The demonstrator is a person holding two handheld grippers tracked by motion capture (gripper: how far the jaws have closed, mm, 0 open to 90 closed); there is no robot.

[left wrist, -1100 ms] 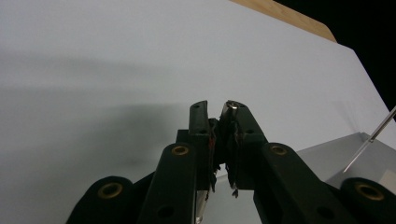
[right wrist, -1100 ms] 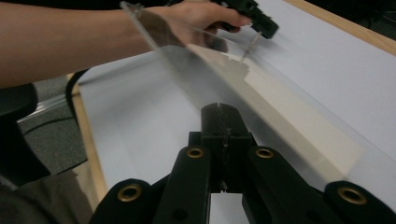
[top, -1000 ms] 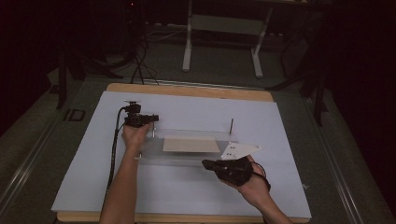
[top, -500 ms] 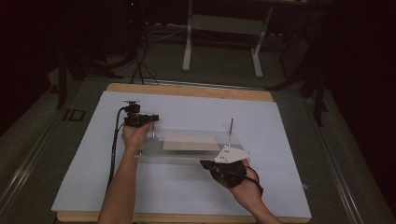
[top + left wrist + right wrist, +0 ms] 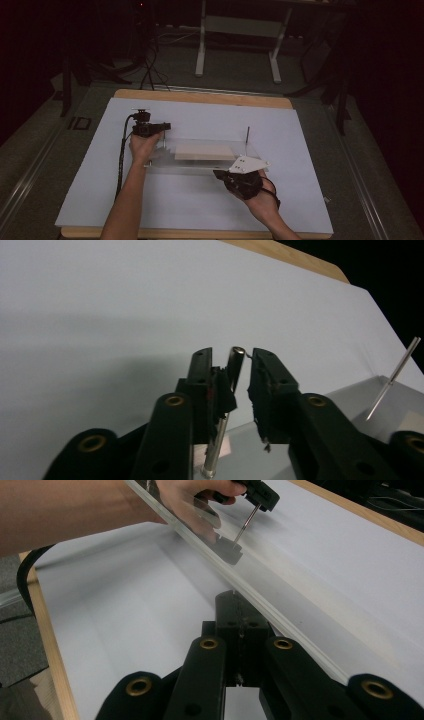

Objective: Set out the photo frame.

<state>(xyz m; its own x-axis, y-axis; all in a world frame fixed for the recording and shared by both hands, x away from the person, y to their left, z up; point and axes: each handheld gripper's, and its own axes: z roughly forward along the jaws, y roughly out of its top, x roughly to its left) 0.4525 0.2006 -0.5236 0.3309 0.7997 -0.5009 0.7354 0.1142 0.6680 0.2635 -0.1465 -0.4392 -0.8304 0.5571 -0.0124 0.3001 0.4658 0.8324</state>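
A clear plate (image 5: 200,166) lies on the white table sheet with a pale flat slab (image 5: 205,152) on it and a thin metal pin upright at each end. My left gripper (image 5: 162,127) (image 5: 234,357) stands around the left pin (image 5: 220,440). Its jaws have just been opening: the pin leans by one pad and a gap shows to the other. The right pin (image 5: 248,134) (image 5: 395,377) stands free. My right gripper (image 5: 218,174) (image 5: 235,597) is shut, its tips at the plate's near edge (image 5: 280,622), with nothing seen between them.
White sheet (image 5: 300,130) covers a wooden table (image 5: 210,98). A black cable (image 5: 121,160) trails from the left gripper along the forearm. In the right gripper view the left hand and its gripper (image 5: 260,492) sit beyond the plate. Dark floor and a stand's legs lie behind.
My right gripper has shifted a little to the left along the plate's near edge, and its grey top plate has turned. The left hand has stayed put.
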